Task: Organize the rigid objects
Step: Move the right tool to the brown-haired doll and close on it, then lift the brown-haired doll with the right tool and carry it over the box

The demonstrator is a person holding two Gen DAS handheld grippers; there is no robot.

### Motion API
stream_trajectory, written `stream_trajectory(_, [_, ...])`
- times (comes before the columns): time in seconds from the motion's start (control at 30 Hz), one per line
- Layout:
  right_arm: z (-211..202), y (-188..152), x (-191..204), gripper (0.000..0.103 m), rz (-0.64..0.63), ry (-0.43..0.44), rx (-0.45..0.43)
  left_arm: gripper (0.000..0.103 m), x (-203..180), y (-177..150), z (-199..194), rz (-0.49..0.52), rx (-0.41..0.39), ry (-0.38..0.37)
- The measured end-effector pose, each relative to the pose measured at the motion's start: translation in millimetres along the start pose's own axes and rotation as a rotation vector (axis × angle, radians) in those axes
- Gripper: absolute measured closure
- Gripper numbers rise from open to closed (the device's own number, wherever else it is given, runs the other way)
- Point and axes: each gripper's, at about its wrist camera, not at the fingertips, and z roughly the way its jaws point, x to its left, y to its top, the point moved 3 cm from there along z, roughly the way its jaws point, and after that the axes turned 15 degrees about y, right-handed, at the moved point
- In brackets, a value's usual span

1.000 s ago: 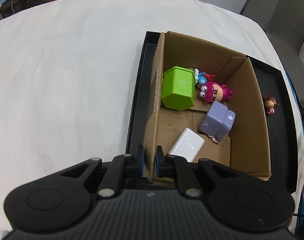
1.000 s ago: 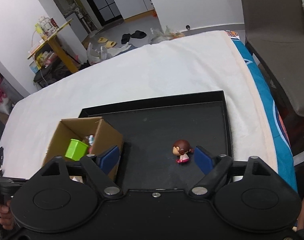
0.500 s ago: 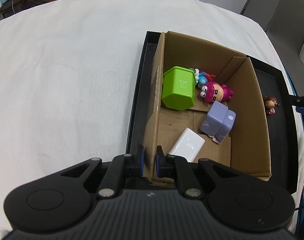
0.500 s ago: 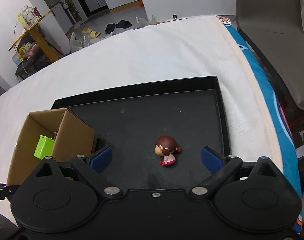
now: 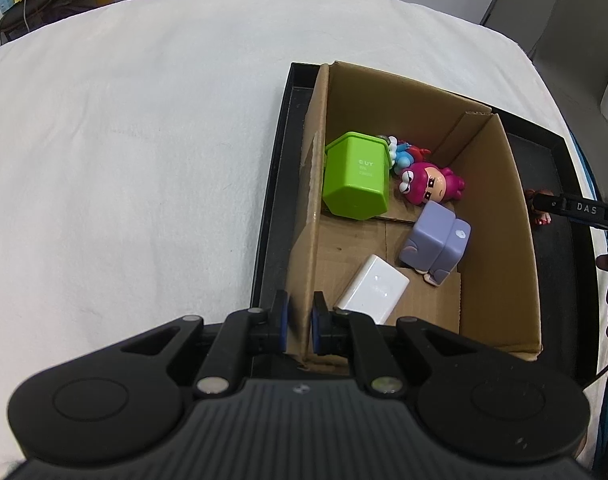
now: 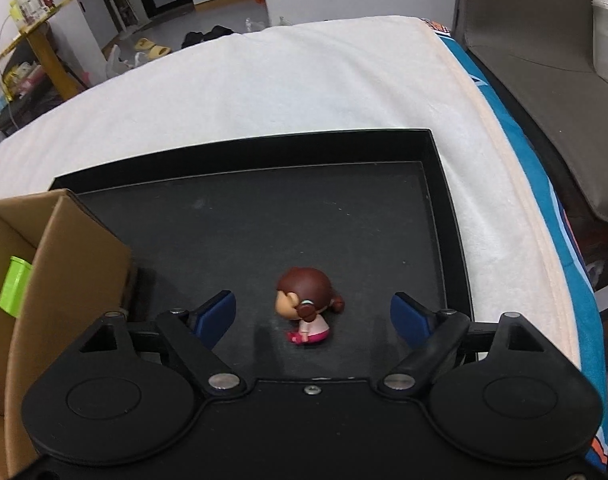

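The brown-haired figurine (image 6: 305,304) sat upright on the black tray (image 6: 439,184), well clear of the tray walls and just beside the cardboard box (image 6: 72,264), on its right. It sat between the pads of our right gripper (image 6: 312,317), roughly centred, with clear gaps on both sides. Those jaws were spread wide and had just been closing a little, with nothing pinched yet.

We judged the step as the pick of this last loose toy. To do it well, we needed to sink a bit lower so the pads met the big round head or the body squarely, not the small feet. We needed to keep the toy centred and close slowly, since a rounded head can squirt out.

Our left gripper (image 5: 298,322) had its jaws nearly pressed together, pinching the near wall of the box and steadying it. Inside lay the green bin (image 5: 355,176), pink doll (image 5: 427,184), purple block toy (image 5: 437,242) and white charger (image 5: 373,290). Open floor showed near the box's front right for the drop. The tray rested on a white cloth (image 5: 124,140).
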Motion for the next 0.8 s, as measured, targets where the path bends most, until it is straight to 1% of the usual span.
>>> stream_trajectory(0.03, [0,-1,0,0.02,-0.004,-0.004,0.001,0.093,0,0,0,0.002,0.001,0.001])
stream_trajectory(0.07, [1,-1,0,0.024,-0.006,-0.009,0.002,0.093,0,0,1,0.003,0.002,0.001])
stream_trajectory(0.1, [0,-2,-1,0.048,-0.006,-0.006,0.005,0.093,0,0,1,0.002,0.002,0.002])
stream_trajectory(0.13, [2,-3,-1,0.076,-0.006,0.005,0.02,0.093,1,0,1,0.001,0.001,0.003])
stream_trajectory(0.17, [3,-4,-1,0.081,0.008,0.027,0.05,0.093,0,0,1,0.001,0.001,0.004])
stream_trajectory(0.23, [0,-5,0,0.081,0.008,0.014,0.054,0.093,-1,0,1,0.002,0.0,0.005])
stream_trajectory(0.3, [-6,-5,3,0.081,0.002,0.012,0.04,0.093,-1,0,0,0.002,0.0,0.004])
stream_trajectory(0.4, [-10,-6,4,0.081,0.013,0.045,0.045,0.093,-2,1,0,0.004,0.001,0.004])
stream_trajectory(0.43, [-11,-7,5,0.084,0.015,0.055,0.047,0.093,-2,1,0,0.005,0.0,0.004])
stream_trajectory(0.7, [-26,-8,14,0.085,0.019,0.127,0.055,0.093,-2,2,-1,0.007,0.0,0.004])
stream_trajectory(0.8, [-31,-7,15,0.085,0.039,0.15,0.052,0.093,-2,1,-1,0.003,-0.001,0.004])
